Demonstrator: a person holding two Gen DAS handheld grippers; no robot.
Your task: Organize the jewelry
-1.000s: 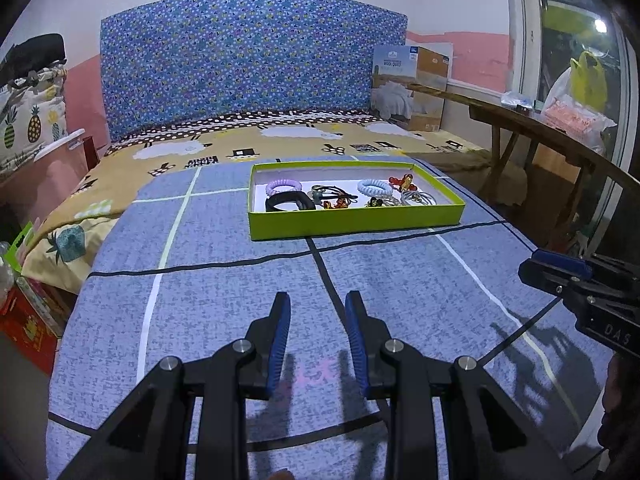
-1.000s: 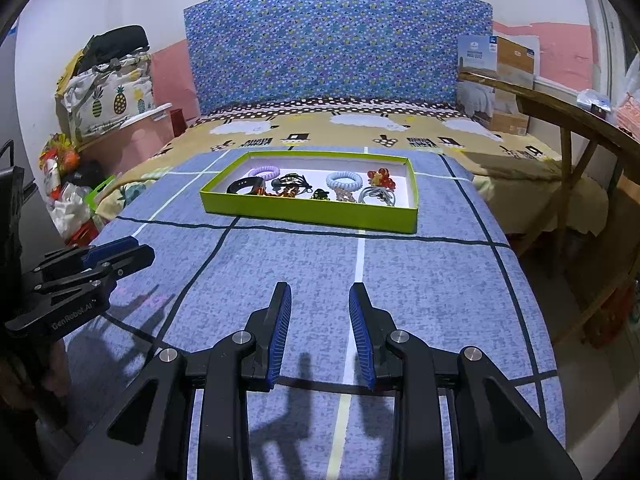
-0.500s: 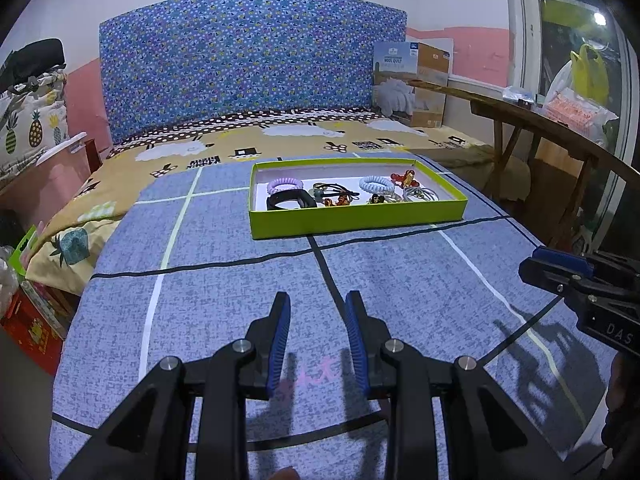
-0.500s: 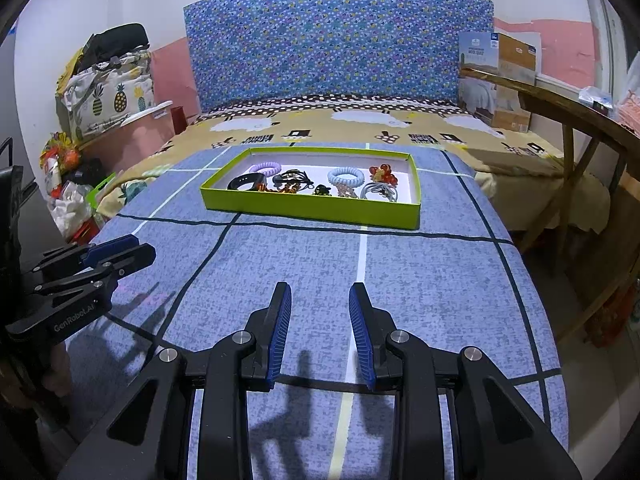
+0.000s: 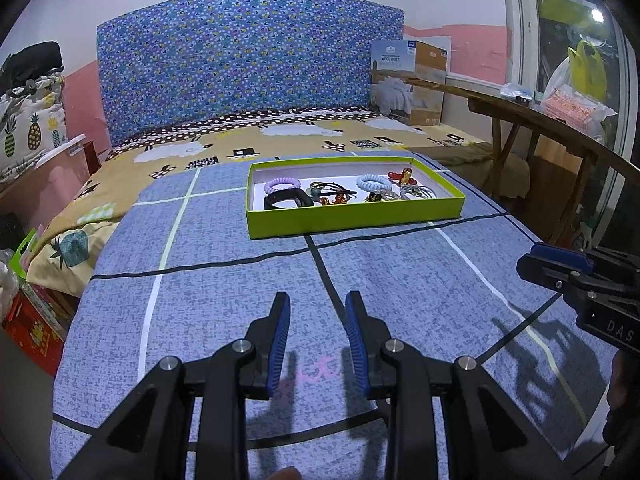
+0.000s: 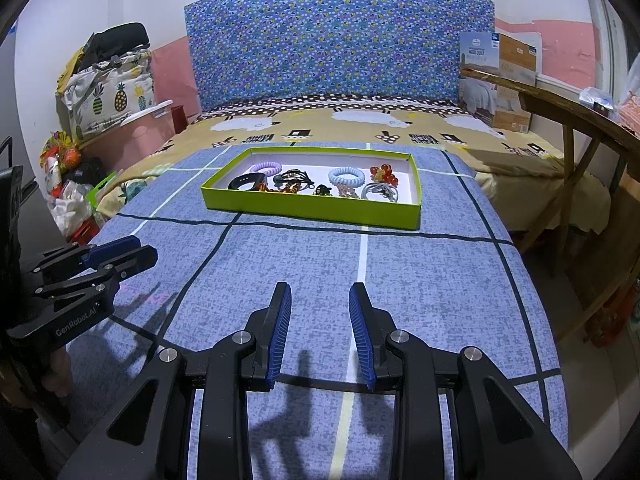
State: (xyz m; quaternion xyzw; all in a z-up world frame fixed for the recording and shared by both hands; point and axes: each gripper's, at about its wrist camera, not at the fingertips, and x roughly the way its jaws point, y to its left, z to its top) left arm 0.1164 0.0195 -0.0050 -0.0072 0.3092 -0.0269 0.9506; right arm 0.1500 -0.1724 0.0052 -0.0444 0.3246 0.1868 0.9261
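A lime-green tray [image 5: 352, 216] [image 6: 312, 210] lies on the blue checked bedspread, well ahead of both grippers. In it are a purple coil band [image 5: 282, 184] [image 6: 266, 167], a black band [image 5: 288, 200] [image 6: 247, 181], a light-blue coil band [image 5: 373, 182] [image 6: 346, 176], red beads [image 5: 404, 176] [image 6: 383, 173], a silver ring bundle [image 5: 418, 191] [image 6: 380, 192] and small mixed pieces. My left gripper [image 5: 318, 306] is open and empty above the bedspread. My right gripper [image 6: 320, 296] is open and empty too. Each also shows in the other's view [image 6: 116, 256] [image 5: 552, 260].
The blue patterned headboard [image 5: 248, 76] stands behind the yellow sheet. A cardboard box [image 5: 408, 80] sits at the back right. A wooden table [image 5: 540, 120] stands along the right side. Pineapple-print bags and a pink bin [image 6: 112, 96] are at the left.
Both views have shifted slightly; the tray sits a little lower and nearer in the right wrist view. Both grippers stay open and empty.
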